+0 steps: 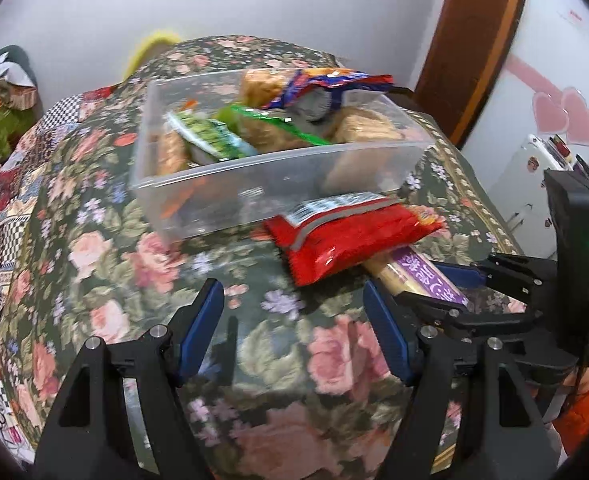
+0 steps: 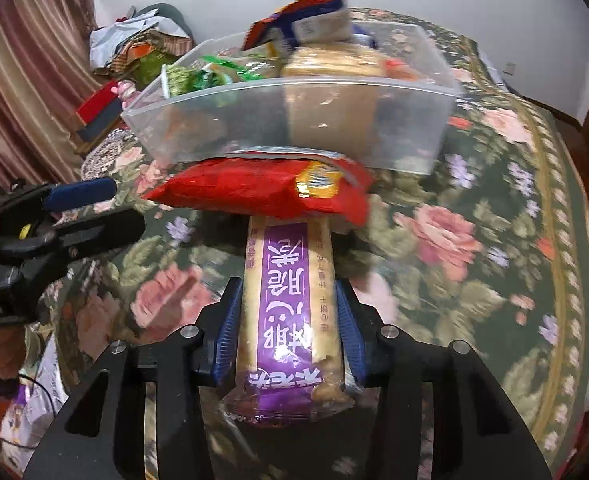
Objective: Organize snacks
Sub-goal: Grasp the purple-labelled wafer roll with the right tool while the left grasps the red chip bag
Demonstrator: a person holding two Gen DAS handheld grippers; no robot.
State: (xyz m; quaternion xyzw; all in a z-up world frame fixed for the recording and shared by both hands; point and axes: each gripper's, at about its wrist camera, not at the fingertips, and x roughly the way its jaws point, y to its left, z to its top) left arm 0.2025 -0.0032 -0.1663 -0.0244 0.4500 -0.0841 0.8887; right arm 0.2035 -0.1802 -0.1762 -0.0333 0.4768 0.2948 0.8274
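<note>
A clear plastic bin stands on the floral cloth and holds several snack packs. A red snack bag lies against the bin's near wall. My right gripper is shut on a long purple-and-gold biscuit pack, whose far end lies under the red bag. The pack and the right gripper also show in the left wrist view. My left gripper is open and empty over the cloth, short of the red bag; it shows at the left of the right wrist view.
The floral cloth covers a rounded table. Clutter and bags lie behind on the left. A wooden door frame and a white appliance stand to the right.
</note>
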